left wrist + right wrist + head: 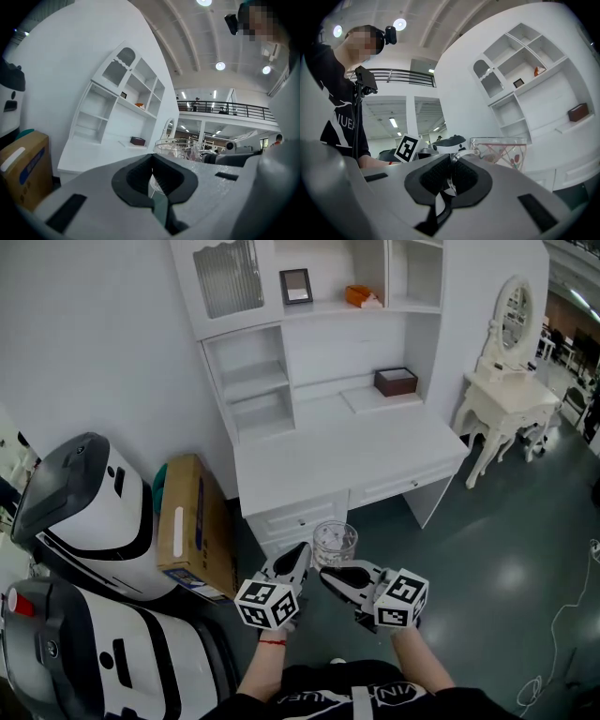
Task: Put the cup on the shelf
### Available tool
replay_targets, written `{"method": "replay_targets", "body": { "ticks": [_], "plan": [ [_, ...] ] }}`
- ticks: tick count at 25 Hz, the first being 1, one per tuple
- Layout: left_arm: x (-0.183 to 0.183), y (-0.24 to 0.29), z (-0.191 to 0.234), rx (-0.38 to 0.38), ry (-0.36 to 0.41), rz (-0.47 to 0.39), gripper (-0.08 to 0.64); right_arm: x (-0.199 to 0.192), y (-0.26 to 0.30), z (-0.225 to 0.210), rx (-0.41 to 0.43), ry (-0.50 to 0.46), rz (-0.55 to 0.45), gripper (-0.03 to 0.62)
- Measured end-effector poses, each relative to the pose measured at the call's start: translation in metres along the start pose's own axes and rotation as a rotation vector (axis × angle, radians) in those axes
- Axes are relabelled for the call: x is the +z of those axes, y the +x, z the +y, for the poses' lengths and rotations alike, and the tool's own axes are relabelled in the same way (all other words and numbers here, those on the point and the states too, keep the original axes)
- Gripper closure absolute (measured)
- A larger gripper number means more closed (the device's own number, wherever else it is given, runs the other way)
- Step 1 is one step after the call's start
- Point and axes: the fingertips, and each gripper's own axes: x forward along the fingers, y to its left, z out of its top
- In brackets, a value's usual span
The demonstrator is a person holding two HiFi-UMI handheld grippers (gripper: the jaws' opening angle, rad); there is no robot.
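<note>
Pickup done: cup [335, 542] was in the air, low in front of the white unit, well short of any shelf [251, 381]. Left tongs [300, 559] were clamped on its glass wall, right tongs [330, 575] on its handle. Carry and placement still to do, I'd judge.

Head view: high station, facing steeply down onto the left gripper [302, 557] and right gripper [330, 575] at bottom centre, with the white shelf unit [319, 343] farther off above them. Left gripper view: low, close behind its own jaws, roughly level, shelf unit [117, 108] to its left. Right gripper view: same low station (opposite side), shelf unit [525, 79] to its right. All three views share the shelf unit and the glass cup [335, 542].
</note>
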Motion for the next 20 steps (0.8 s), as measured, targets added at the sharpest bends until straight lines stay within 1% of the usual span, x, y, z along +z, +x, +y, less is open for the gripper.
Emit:
{"method": "replay_targets", "body": {
  "ticks": [4,10,14,20],
  "plan": [
    [-0.001,0.010,0.010,0.029,-0.004,0.016,0.552,0.001,0.003,-0.016,0.017,0.024,-0.007,0.583],
    [-0.006,0.031,0.027,0.051,-0.009,0.043,0.552,-0.004,0.012,-0.041,0.039,0.052,0.005,0.583],
    [0.001,0.056,0.046,0.046,-0.009,0.044,0.552,0.000,0.024,-0.068,0.033,0.051,0.012,0.583],
    [0.022,0.103,0.080,0.024,-0.010,0.036,0.552,0.017,0.050,-0.121,0.011,0.046,0.012,0.583]
  ]
}}
